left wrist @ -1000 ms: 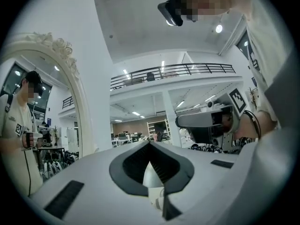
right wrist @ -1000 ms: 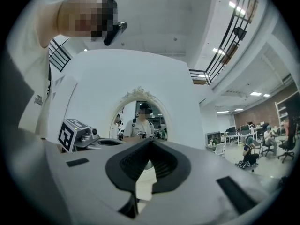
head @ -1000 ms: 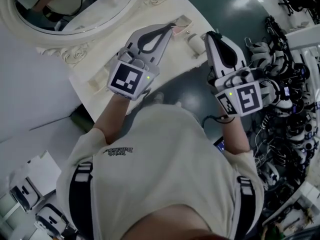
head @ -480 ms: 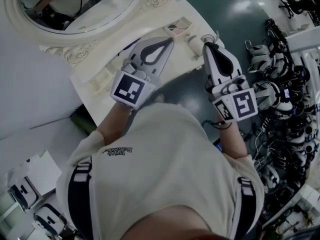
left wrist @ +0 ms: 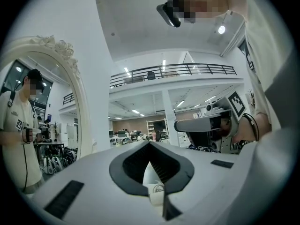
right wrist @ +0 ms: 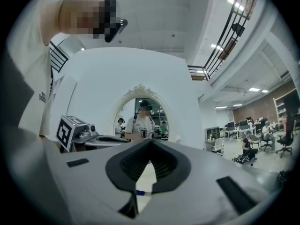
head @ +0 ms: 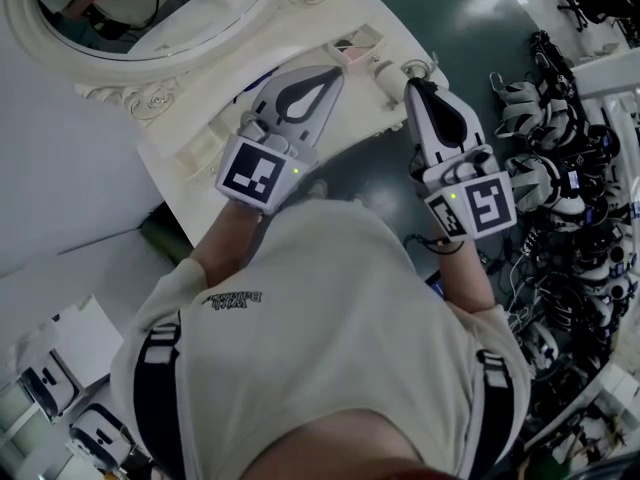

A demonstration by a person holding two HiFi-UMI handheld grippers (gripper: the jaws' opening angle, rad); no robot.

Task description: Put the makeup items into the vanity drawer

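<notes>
On the white vanity top [head: 230,98] lie a pink palette [head: 355,50] and a small white jar [head: 384,74] near its right end. My left gripper [head: 336,72] hovers over the top just left of them, jaws shut on nothing. Level with the vanity's right edge, my right gripper [head: 410,85] sits beside the jar, also shut and empty. In the left gripper view the jaws [left wrist: 150,144] meet at the tip, and a small white jar [left wrist: 157,189] shows below them. The right gripper view shows my right gripper [right wrist: 151,142] with its jaws closed together in front of the mirror.
An oval mirror [head: 150,8] in a carved white frame stands behind the vanity top. To the right, on the dark floor, lies a heap of spare grippers and cables [head: 570,198]. White boxes [head: 60,368] sit at lower left.
Both grippers have drawn slightly back from the items toward the vanity's front edge. Their jaws stay shut and nothing was picked up.
</notes>
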